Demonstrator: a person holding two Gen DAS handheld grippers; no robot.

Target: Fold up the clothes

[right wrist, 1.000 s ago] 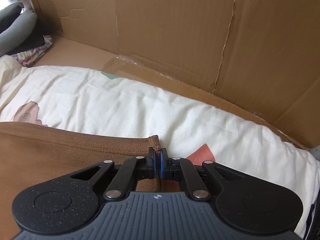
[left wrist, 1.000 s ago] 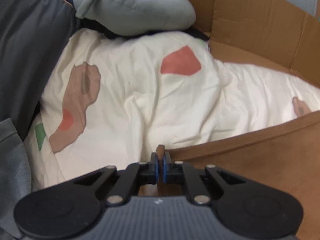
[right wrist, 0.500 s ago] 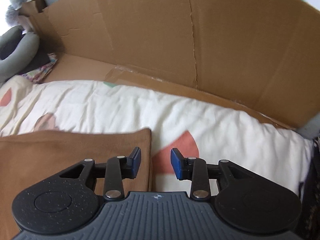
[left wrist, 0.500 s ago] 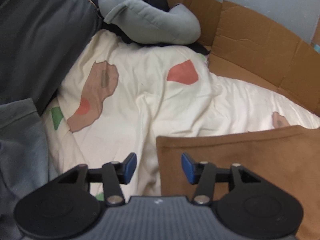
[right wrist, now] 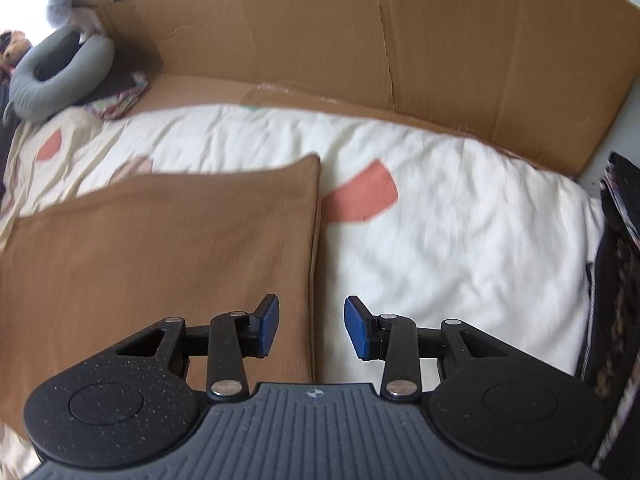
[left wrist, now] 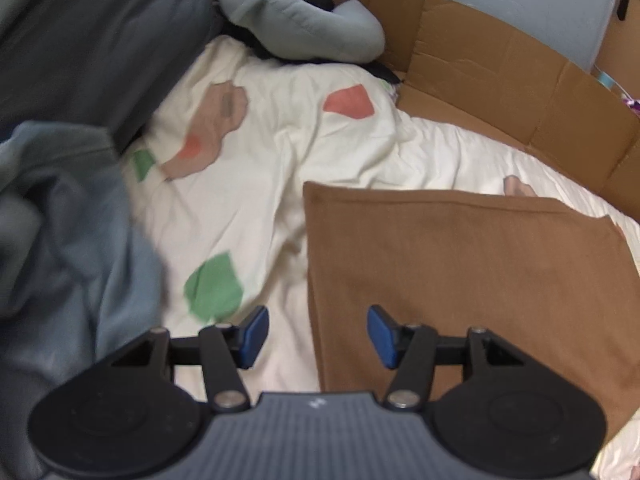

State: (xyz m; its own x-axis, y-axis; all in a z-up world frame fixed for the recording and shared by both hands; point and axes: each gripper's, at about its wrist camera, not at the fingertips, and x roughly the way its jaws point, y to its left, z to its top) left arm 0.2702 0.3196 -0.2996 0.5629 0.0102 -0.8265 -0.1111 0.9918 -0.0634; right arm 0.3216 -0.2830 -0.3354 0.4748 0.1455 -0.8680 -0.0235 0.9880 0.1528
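Note:
A brown garment [left wrist: 472,264] lies folded flat as a rectangle on a cream bedspread [left wrist: 248,216] with coloured patches. My left gripper [left wrist: 316,336] hovers above the garment's left edge, its jaws opening, nothing between its blue pads. In the right wrist view the same brown garment [right wrist: 160,264] fills the left half. My right gripper [right wrist: 312,326] hangs over the garment's right edge, jaws also opening and empty.
Cardboard walls [right wrist: 380,56] line the far side of the bed. A grey curved pillow [left wrist: 296,20] lies at the head, a grey-blue garment [left wrist: 68,232] is heaped at the left, with dark grey cloth [left wrist: 80,40] behind. Dark fabric [right wrist: 616,280] hangs at the bed's right edge.
Both grippers were shut on the brown garment's far corners; they let go, opened, and drew back and up. The garment now lies flat, more of it in view.

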